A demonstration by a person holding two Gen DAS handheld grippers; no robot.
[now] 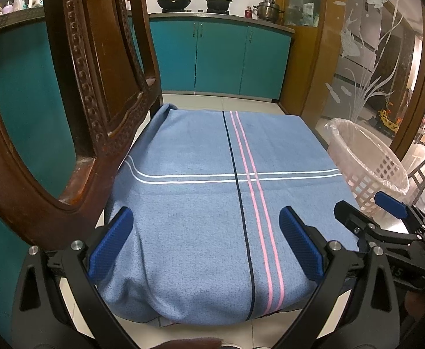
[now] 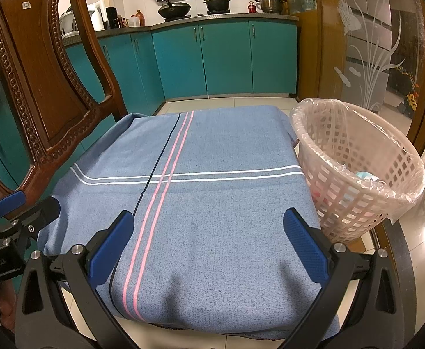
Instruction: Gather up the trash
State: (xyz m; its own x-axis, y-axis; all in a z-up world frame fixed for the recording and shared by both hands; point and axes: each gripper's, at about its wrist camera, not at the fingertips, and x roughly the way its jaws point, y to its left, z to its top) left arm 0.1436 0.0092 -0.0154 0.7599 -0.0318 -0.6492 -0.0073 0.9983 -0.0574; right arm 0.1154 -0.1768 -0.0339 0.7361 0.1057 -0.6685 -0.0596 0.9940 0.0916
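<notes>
A pale lattice waste basket (image 2: 366, 192) lined with a clear plastic bag stands on the floor right of the chair; some trash (image 2: 366, 176) lies inside it. The basket (image 1: 366, 163) also shows at the right in the left wrist view. My left gripper (image 1: 206, 241) is open over the near edge of a blue cloth (image 1: 201, 203) that covers the chair seat, with nothing between its fingers. My right gripper (image 2: 209, 244) is open over the same blue cloth (image 2: 212, 203), also holding nothing. No loose trash shows on the cloth. Each gripper appears at the edge of the other's view.
A carved wooden chair back (image 2: 40, 93) rises at the left of the seat. Teal kitchen cabinets (image 2: 224, 58) with pots (image 2: 174, 8) on the counter stand behind. An etched glass door (image 2: 366, 46) in a wooden frame is at the right. The floor is light tile (image 2: 227, 100).
</notes>
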